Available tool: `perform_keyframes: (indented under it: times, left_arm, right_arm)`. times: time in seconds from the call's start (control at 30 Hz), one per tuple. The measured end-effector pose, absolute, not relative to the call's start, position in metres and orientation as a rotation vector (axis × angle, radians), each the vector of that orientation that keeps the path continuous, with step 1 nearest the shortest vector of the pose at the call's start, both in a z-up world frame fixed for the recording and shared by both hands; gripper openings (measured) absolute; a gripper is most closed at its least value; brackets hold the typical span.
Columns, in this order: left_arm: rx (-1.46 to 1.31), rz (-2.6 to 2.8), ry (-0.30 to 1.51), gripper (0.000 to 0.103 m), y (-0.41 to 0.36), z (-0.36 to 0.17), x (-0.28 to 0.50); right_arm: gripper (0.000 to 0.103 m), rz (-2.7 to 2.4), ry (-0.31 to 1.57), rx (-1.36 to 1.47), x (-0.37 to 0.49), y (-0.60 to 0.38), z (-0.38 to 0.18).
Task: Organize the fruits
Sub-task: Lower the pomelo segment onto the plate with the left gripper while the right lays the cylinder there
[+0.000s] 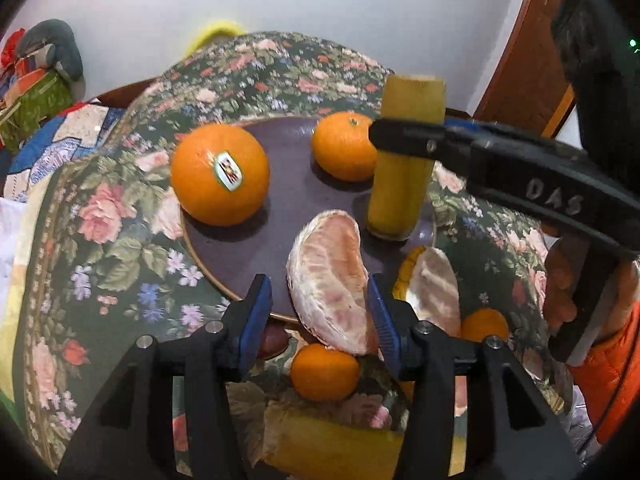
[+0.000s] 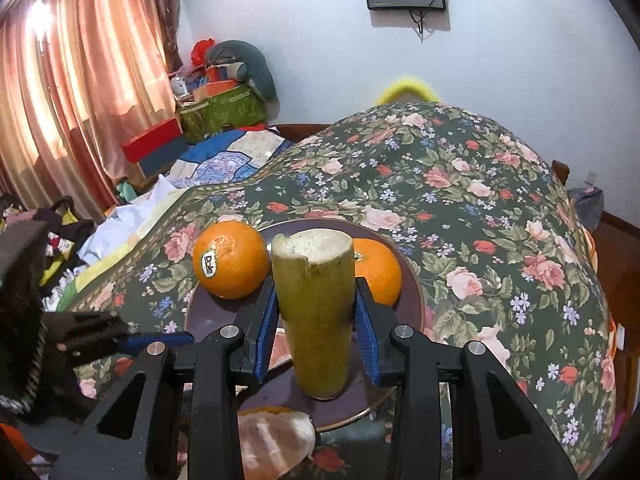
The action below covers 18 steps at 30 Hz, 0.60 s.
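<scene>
A dark purple plate (image 1: 280, 216) on the floral cloth holds a large stickered orange (image 1: 220, 174), a smaller orange (image 1: 344, 146), a peeled pomelo wedge (image 1: 330, 280) and an upright yellow-green cane piece (image 1: 404, 160). My left gripper (image 1: 320, 312) is open, its jaws either side of the pomelo wedge, the right pad touching it. My right gripper (image 2: 316, 328) has both pads against the cane piece (image 2: 314, 312), which stands on the plate (image 2: 412, 312). The oranges (image 2: 230, 260) (image 2: 380, 268) sit behind it.
Off the plate near me lie a small mandarin (image 1: 324, 372), another pomelo wedge (image 1: 436, 288), a second mandarin (image 1: 484, 324) and yellow peel (image 1: 332, 440). The floral cloth (image 2: 460, 200) humps up behind the plate. Clutter and boxes (image 2: 216, 108) stand at the far left.
</scene>
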<state>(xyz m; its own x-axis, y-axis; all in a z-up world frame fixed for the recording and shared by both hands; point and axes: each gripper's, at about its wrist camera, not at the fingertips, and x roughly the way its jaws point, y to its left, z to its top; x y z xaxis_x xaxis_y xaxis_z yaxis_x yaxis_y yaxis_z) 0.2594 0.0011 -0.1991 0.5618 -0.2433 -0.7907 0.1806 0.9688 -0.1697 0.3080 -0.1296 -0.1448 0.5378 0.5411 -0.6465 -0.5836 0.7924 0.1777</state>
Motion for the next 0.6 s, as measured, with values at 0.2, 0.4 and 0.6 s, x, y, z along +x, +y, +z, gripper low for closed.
perform_keyframes:
  times: [0.2, 0.4, 0.6]
  left_arm:
    - [-0.088, -0.236, 0.931, 0.039, 0.006, -0.200, 0.269]
    - [-0.097, -0.168, 0.921, 0.036, 0.022, -0.198, 0.282]
    - [-0.099, -0.130, 0.896, 0.035, 0.031, -0.192, 0.287]
  right_arm:
    - [0.035, 0.684, 0.763, -0.052, 0.312, -0.126, -0.147]
    - [0.036, 0.697, 0.780, -0.047, 0.320, -0.119, -0.150]
    - [0.037, 0.701, 0.801, -0.072, 0.324, -0.111, -0.153]
